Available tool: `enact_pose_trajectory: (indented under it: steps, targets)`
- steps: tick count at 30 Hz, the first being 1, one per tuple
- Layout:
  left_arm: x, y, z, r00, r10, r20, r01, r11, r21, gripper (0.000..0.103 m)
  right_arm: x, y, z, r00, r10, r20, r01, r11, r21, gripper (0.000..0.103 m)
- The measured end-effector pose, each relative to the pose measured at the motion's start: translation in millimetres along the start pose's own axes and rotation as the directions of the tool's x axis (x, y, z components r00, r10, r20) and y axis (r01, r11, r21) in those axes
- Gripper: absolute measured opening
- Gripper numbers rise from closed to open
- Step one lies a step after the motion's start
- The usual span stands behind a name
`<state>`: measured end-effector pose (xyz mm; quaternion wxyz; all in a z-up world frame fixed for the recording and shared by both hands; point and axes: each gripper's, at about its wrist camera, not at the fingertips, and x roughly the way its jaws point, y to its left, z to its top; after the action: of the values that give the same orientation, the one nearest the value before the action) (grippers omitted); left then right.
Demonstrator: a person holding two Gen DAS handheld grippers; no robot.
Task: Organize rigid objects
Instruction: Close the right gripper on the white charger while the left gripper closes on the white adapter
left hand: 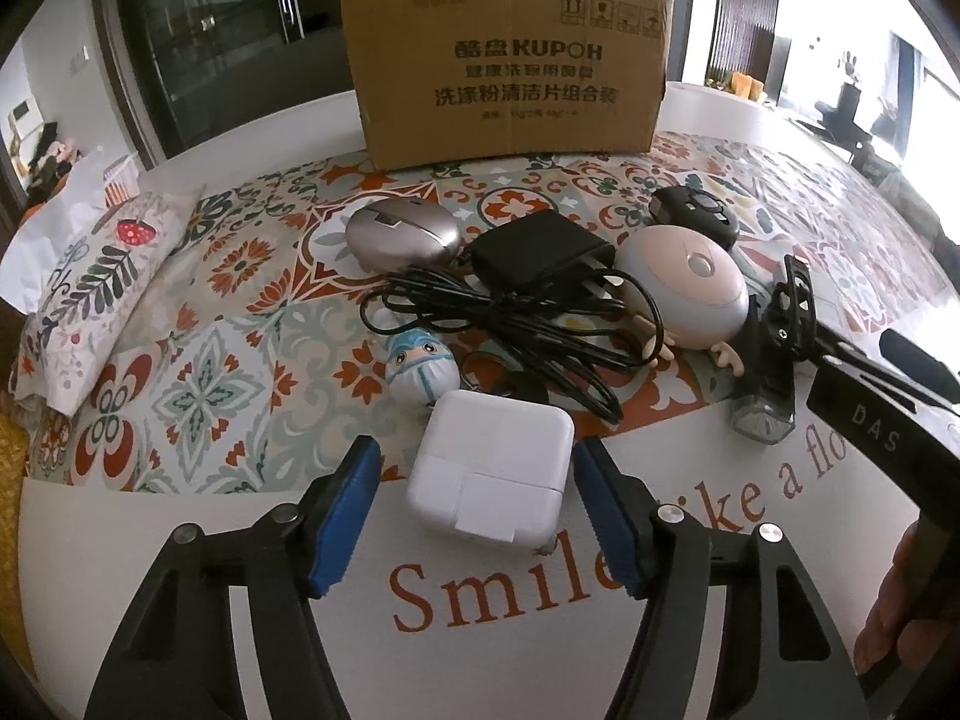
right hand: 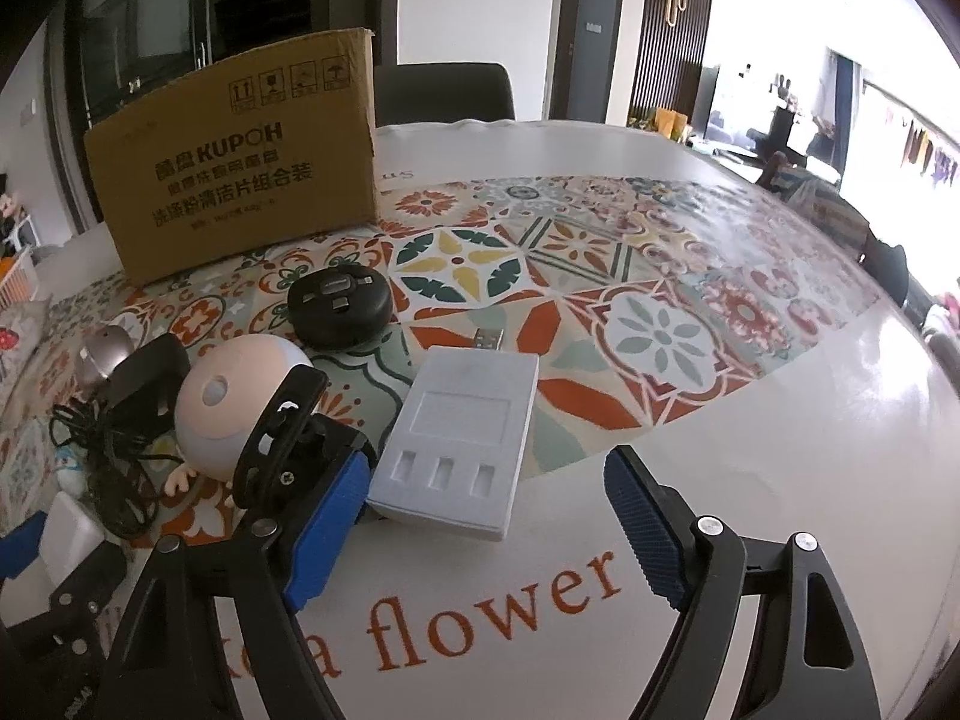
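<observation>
My left gripper is open, its blue pads on either side of a white square power adapter on the table, not touching it. Behind it lie a small masked figurine, a black adapter with tangled cable, a silver mouse, a pink-and-grey round toy and a black round cable reel. My right gripper is open around the near end of a white battery charger. A black clip-like holder lies against its left finger.
A brown cardboard box stands upright at the back of the patterned tablecloth. A floral cushion lies at the left. A dark chair stands behind the table. The near table edge is white with orange lettering.
</observation>
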<state>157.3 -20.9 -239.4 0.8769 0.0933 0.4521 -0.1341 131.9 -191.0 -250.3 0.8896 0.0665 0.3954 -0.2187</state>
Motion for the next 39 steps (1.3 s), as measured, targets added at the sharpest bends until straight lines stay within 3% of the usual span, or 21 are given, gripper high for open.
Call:
enact_pose_trajectory:
  steps: [22, 26, 35, 39]
  targets:
    - [2, 0, 1, 1.0, -0.013, -0.013, 0.012, 1.0, -0.024, 0.059, 1, 4, -1, 1.0, 0.001, -0.024, -0.001, 1.0, -0.028, 0.081]
    - [0, -4, 1, 1.0, -0.012, -0.006, 0.012, 1.0, -0.005, 0.059, 7, -1, -2, 0.997, -0.004, -0.075, 0.003, 1.0, -0.015, 0.081]
    - [3, -4, 2, 1.0, -0.009, -0.006, 0.008, 1.0, -0.027, 0.057, 11, 1, 5, 0.999, 0.013, -0.038, -0.014, 1.0, -0.025, 0.081]
    - [3, -4, 4, 1.0, -0.001, 0.0, 0.001, 0.999, -0.036, 0.053, 19, -1, 8, 0.998, 0.021, -0.057, -0.022, 1.0, -0.012, 0.071]
